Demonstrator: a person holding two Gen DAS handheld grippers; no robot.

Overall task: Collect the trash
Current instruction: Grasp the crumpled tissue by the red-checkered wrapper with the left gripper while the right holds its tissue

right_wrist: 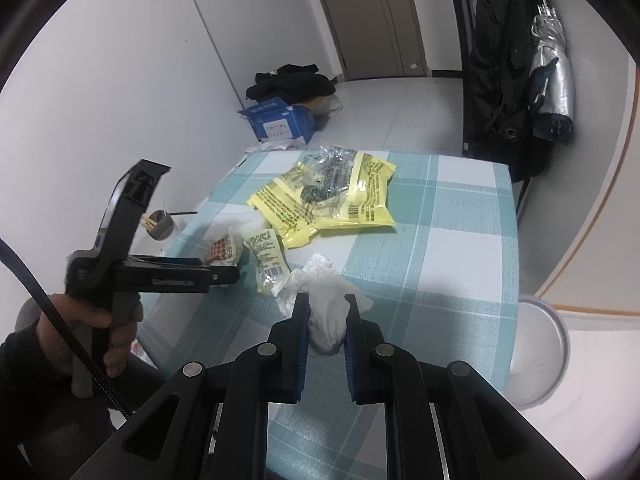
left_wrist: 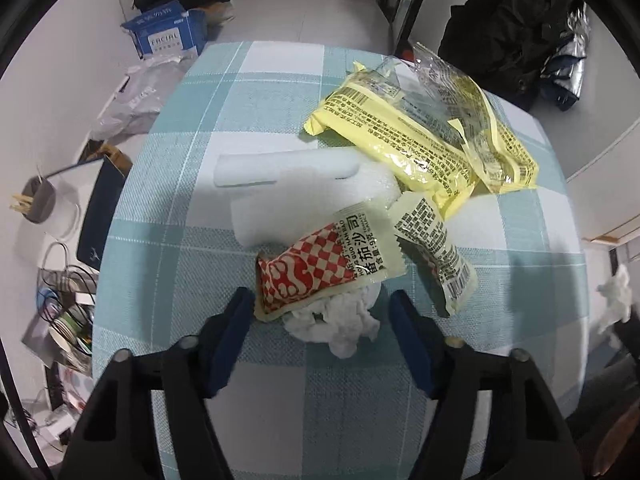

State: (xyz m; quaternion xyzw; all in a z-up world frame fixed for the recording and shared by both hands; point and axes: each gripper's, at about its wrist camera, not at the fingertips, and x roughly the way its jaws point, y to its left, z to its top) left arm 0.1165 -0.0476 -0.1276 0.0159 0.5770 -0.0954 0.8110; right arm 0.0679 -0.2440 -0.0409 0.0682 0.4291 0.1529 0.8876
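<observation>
1. Left wrist view: left gripper [left_wrist: 322, 308] points steeply down at the checked table [left_wrist: 168, 208]. Jaws part-open, straddling the red-checked sauce packet [left_wrist: 320, 268] and the crumpled tissue [left_wrist: 340, 326] under its near end; pads not pressing either yet.
2. The packet's long axis runs from near-left to far-right, so it lies skewed across the gap between the jaws. Second sachet [left_wrist: 436, 252] lies just right of it, white foam [left_wrist: 304, 188] behind, yellow wrappers [left_wrist: 424, 140] far right.
3. Right wrist view: right gripper [right_wrist: 326, 320] has jaws clamped on a white tissue wad [right_wrist: 326, 312], lifted off the table. White bin [right_wrist: 536, 356] sits low at the right, near this hand.
4. Left gripper is the nearer one to the packet; judgement: the next close likely takes both packet and tissue.
</observation>
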